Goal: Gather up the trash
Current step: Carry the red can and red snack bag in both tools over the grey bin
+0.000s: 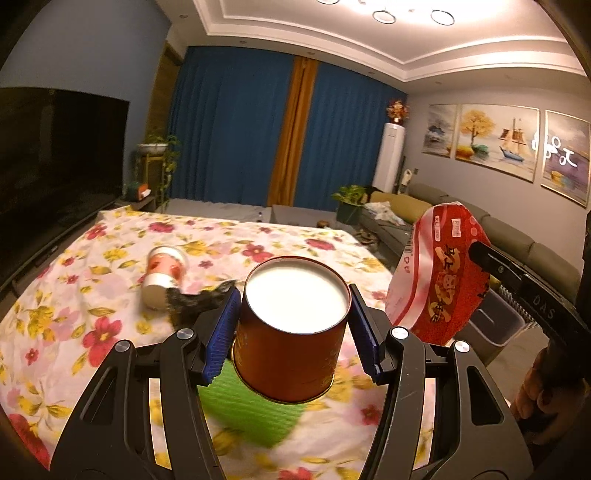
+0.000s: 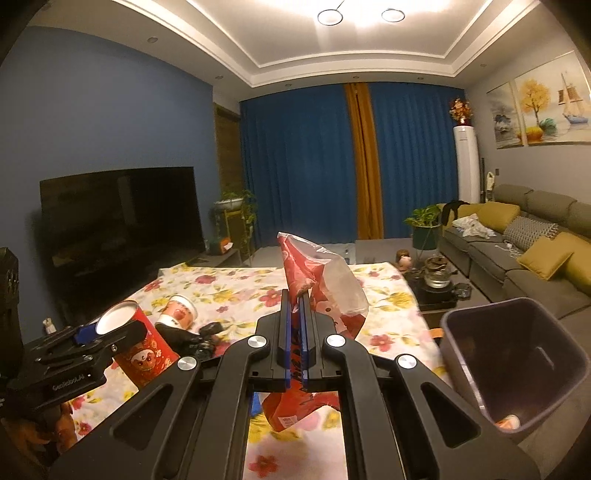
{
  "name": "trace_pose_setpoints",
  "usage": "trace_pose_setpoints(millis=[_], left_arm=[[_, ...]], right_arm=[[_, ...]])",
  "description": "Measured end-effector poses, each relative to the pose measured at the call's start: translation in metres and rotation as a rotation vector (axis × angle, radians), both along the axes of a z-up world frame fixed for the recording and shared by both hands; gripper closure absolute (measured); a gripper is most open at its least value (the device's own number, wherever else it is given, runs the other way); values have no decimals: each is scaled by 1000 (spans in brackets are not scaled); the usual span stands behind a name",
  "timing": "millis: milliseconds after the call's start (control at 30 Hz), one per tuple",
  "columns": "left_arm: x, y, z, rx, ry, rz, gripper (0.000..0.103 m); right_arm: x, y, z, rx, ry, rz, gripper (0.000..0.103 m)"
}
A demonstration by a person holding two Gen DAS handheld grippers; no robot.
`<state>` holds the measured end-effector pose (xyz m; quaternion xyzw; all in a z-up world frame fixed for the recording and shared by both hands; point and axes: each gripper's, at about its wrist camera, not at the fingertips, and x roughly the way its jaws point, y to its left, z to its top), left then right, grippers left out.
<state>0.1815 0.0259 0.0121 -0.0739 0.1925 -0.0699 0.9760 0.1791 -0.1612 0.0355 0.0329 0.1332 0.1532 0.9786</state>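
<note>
A home living room, lit warm from round ceiling lights (image 2: 330, 17). Big dark television (image 2: 122, 214) on the blue wall, full-length blue curtains (image 2: 306, 162) with an orange strip. Grey sofa (image 2: 517, 251) with mustard cushions along the right wall, framed paintings (image 1: 495, 138) above. Potted plants (image 2: 424, 225), tall white floor air conditioner (image 2: 466, 162), floral cloth (image 1: 122, 236) spread over the table.
</note>
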Motion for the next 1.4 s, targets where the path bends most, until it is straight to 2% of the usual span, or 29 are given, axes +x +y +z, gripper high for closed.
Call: trace_pose_setpoints(millis=[467,833,1067,1400], left_arm=[[25,-100,20,25,-50,-188,47],[54,-191,28,-2,-81,-335,47],[73,-239,21,-5,-74,-398,47],[99,-288,6,3,-59,-460,46]], right_arm=[[-19,-89,14,-8,-49,-169,98],[-19,-168,16,1,-66,-344,98],[-13,-197,6,8,-66,-396,98],[0,-213,-4,9,-53,-422,98]])
